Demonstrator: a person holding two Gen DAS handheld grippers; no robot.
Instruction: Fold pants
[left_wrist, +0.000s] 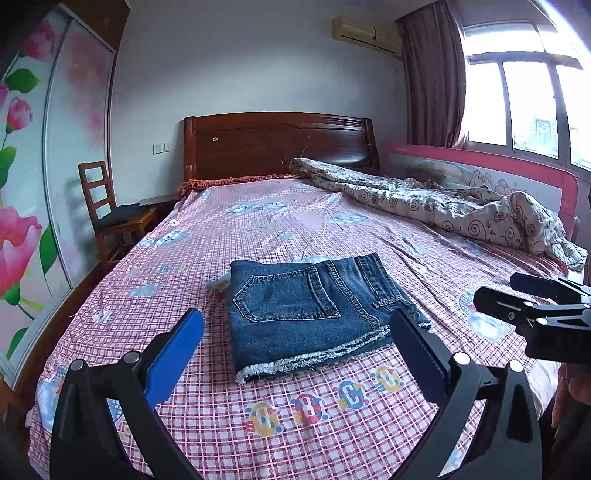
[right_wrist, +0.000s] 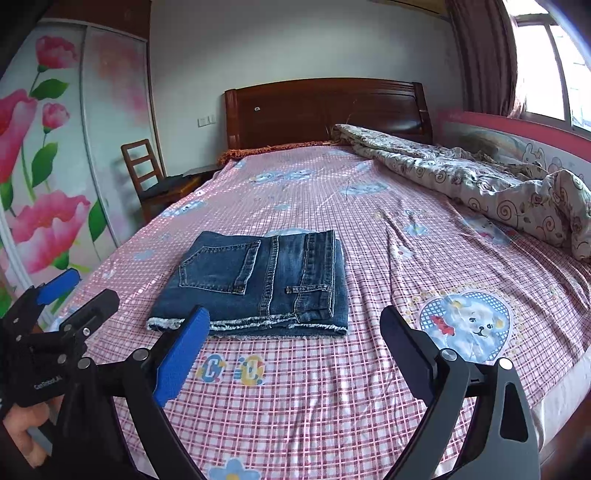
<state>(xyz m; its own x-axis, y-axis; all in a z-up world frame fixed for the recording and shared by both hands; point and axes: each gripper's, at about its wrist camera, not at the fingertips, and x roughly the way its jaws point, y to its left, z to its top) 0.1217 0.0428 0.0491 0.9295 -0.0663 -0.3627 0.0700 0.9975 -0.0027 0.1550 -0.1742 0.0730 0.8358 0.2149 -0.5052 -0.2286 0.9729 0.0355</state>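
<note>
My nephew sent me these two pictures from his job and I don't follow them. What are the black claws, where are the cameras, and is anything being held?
Each claw is a hand-held gripper with a camera looking along its fingers. One picture looks past the left gripper, the other past the right gripper. Both are open and hold nothing. Folded denim shorts lie on the checked bedsheet, with a rumpled quilt behind on the right.

Rough blue denim shorts (left_wrist: 314, 314) with frayed hems lie on a smooth checked cotton sheet (left_wrist: 332, 424) below a glossy wooden headboard (left_wrist: 277, 144).
</note>
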